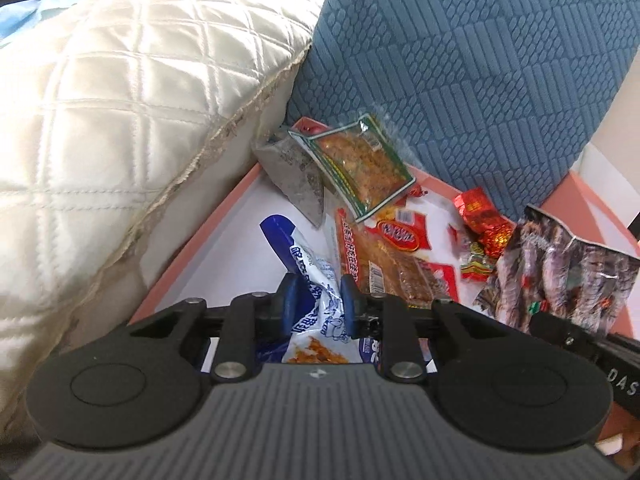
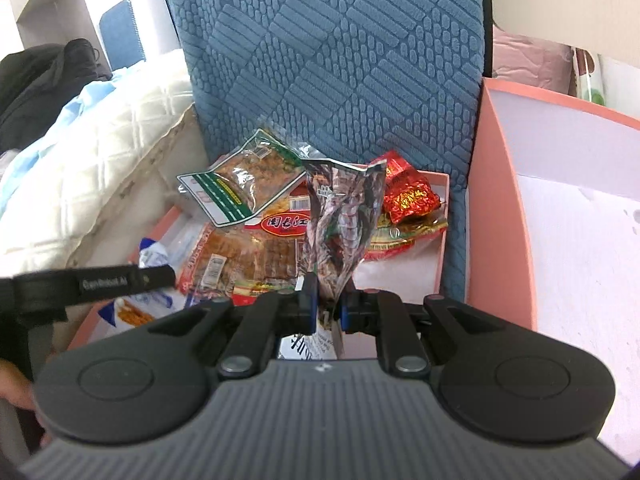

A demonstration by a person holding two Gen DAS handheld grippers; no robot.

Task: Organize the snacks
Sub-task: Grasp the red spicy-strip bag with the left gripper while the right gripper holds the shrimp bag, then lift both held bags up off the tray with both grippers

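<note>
While left tongs (image 1: 319, 300) pinch blue-white packet (image 1: 316, 280), right tongs (image 2: 328, 306) pinch dark packet (image 2: 344, 216) (upright).

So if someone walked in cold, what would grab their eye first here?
Probably the pink box heaped with bright snack packets, wedged against a blue textured cushion. Next, each claw grips a packet: the right claw pinches a dark crinkled packet standing upright, and the left claw clamps a blue and white packet.

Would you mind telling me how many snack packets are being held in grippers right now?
2. The left gripper pinches a blue-and-white packet over the pink box. The right gripper holds a dark foil packet upright. The other packets lie loose in the box.
</note>
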